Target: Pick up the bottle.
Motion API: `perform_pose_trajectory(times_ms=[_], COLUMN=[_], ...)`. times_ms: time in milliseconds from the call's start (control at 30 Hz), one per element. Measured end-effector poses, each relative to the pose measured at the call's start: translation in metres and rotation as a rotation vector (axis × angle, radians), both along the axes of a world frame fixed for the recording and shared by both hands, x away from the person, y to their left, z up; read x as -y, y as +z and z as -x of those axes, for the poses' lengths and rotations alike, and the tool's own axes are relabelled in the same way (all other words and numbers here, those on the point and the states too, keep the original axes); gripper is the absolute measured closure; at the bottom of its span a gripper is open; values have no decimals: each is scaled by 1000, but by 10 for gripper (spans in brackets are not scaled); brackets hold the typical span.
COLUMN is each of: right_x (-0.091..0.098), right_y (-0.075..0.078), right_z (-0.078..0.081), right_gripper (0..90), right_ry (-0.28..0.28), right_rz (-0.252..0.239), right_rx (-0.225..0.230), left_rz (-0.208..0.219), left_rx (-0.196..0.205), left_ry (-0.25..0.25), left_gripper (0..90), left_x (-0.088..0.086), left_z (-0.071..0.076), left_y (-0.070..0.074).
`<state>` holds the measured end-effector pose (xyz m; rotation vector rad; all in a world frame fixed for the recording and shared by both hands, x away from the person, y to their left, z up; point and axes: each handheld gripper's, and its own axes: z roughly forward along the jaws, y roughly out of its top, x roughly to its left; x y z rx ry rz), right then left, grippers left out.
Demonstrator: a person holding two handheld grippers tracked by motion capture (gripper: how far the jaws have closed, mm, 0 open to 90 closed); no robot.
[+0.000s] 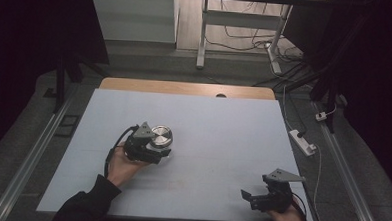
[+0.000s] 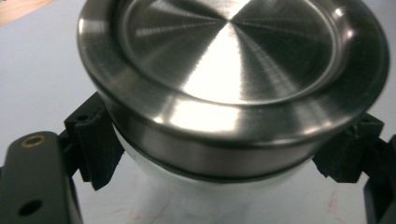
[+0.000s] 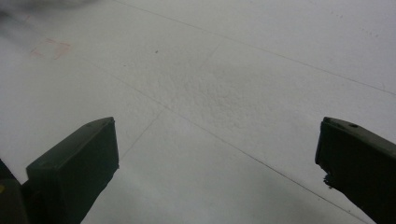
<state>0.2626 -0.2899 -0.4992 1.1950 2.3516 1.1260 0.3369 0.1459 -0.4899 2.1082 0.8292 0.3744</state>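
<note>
carrying looks to be the step in hand, the left hand-held gripper (image 1: 154,149) clamped on a steel-lidded jar (image 1: 161,136) left of the surface (image 1: 223,136) middle, the right hand-held gripper (image 1: 260,196) gaping empty by the near right corner; next calls for a level set-down.

I see a dim room, dark at both sides. Table (image 1: 223,121) has a pale blue top and a wood far edge. Grey floor (image 1: 151,58), white desk frame (image 1: 203,36) behind, cables (image 1: 247,40) under it, power strip (image 1: 302,141) at right.
</note>
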Motion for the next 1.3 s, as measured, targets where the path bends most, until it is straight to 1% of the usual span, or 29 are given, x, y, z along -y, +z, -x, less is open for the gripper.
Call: perform_pose_trajectory(times_ms=[133, 300, 333, 400, 800, 933, 1033, 1300], right_x=[0, 0, 0, 0, 0, 0, 0, 0], right_y=[0, 0, 0, 0, 0, 0, 0, 0], right_z=[0, 0, 0, 0, 0, 1, 1, 1], right_gripper=[0, 0, 0, 0, 0, 0, 0, 0], right_ry=[0, 2, 2, 2, 6, 7, 9, 10], right_rz=[0, 0, 0, 0, 1, 1, 3, 0], right_rx=[0, 1, 2, 2, 4, 4, 4, 8], left_rz=[-9, -9, -8, -8, -3, -3, -9, -4], left_rx=[6, 4, 5, 4, 0, -8, -2, 0], left_ry=[-38, -74, -88, -92, -159, -190, -202, -205], left_gripper=[158, 158, 158, 158, 158, 158, 158, 158], left_x=[10, 21, 25, 27, 45, 50, 53, 53], left_z=[4, 11, 13, 14, 27, 30, 33, 34], left_y=[0, 1, 1, 1, 0, 0, 0, 0])
